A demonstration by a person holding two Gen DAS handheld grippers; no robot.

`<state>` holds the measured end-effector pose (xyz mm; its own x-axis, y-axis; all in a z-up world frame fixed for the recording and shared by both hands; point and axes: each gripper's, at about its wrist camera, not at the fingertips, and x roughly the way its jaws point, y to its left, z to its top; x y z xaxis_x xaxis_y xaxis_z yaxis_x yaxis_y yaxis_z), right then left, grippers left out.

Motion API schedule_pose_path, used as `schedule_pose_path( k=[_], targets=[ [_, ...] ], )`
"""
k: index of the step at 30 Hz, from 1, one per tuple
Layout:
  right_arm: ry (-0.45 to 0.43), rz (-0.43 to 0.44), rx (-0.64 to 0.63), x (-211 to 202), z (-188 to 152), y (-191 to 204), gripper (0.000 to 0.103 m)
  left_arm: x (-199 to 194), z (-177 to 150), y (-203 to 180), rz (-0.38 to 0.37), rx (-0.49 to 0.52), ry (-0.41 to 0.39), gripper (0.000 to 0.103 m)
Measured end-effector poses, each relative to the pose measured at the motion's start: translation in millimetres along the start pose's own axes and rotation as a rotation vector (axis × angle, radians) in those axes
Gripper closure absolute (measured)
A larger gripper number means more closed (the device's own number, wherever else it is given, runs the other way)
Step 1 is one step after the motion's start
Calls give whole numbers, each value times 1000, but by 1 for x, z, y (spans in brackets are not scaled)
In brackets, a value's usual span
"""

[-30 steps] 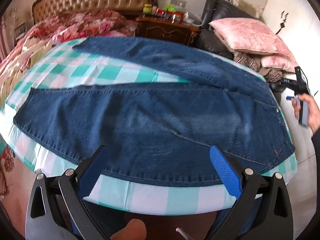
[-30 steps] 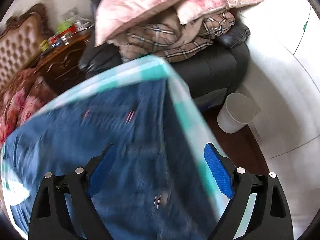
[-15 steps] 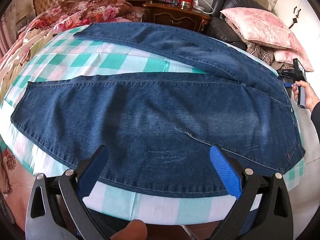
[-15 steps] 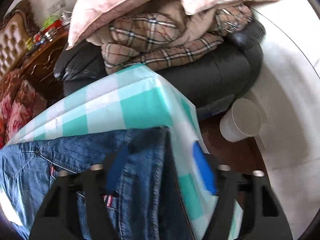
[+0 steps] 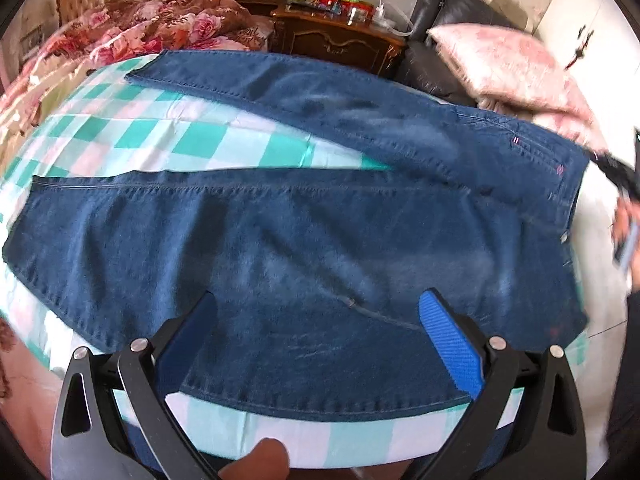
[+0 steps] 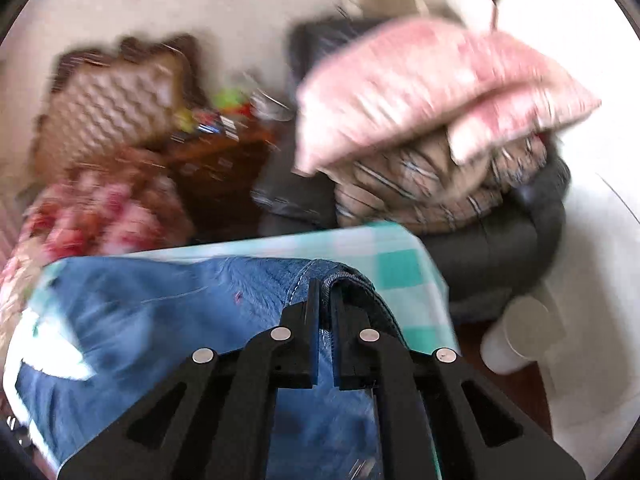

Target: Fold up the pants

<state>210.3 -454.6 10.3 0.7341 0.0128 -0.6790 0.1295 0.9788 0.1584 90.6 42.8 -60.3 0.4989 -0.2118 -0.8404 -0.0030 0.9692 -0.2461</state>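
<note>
So the jeans (image 5: 304, 248) were spread flat across a table with a teal and white checked cloth (image 5: 168, 140), legs fanned apart in a V with the hems pointing toward the bed (image 5: 132, 40) side and the waist over at the right end. The near leg ran right under the left gripper (image 5: 320, 340), whose blue pads (image 5: 448, 344) stood wide apart above the denim, one on each side of the thigh area. It wasn't pinching anything, and whether the tips were actually touching the fabric couldn't be told from that angle.

The right gripper (image 6: 325, 286) was the busy one. Its jaws were pressed nearly together on a fold of the waistband edge, a ridge of denim poking up between the tips, and that corner of the jeans was raised off the cloth near the table's corner. In the left wrist view that gripper only showed as a dark blur at the far right edge, next to the waist, with the person's hand (image 5: 624, 236) smeared below it.

Behind it all sat a pink pillow (image 6: 432, 92) stacked on a plaid blanket (image 6: 420, 188) on a dark chair, plus a pale bin (image 6: 516, 336) on the floor. The right wrist view was quite blurred.
</note>
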Motion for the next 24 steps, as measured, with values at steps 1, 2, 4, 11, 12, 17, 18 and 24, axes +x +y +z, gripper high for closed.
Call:
schedule_pose_path(
  k=[1, 2, 4, 11, 12, 17, 18, 24],
  targets=[
    [-29, 41, -11, -28, -13, 10, 97, -3, 4, 2, -31, -13, -10, 3],
    [-45, 66, -24, -47, -25, 19, 97, -5, 8, 3, -65, -27, -21, 3],
    [-62, 109, -42, -86, -59, 36, 97, -7, 18, 6, -143, -53, -41, 12],
    [31, 202, 114, -117, -160, 49, 98, 37, 86, 27, -428, -227, 8, 41],
    [41, 205, 134, -118, -168, 49, 98, 46, 94, 31, -444, -258, 17, 48],
    [49, 230, 202, -127, -182, 48, 98, 97, 150, 58, -477, -428, 38, 56],
    [48, 232, 201, -128, -181, 49, 98, 105, 161, 62, -478, -453, 37, 56],
    [42, 239, 216, -129, -171, 42, 98, 156, 208, 74, -432, -535, 54, 57]
  ],
)
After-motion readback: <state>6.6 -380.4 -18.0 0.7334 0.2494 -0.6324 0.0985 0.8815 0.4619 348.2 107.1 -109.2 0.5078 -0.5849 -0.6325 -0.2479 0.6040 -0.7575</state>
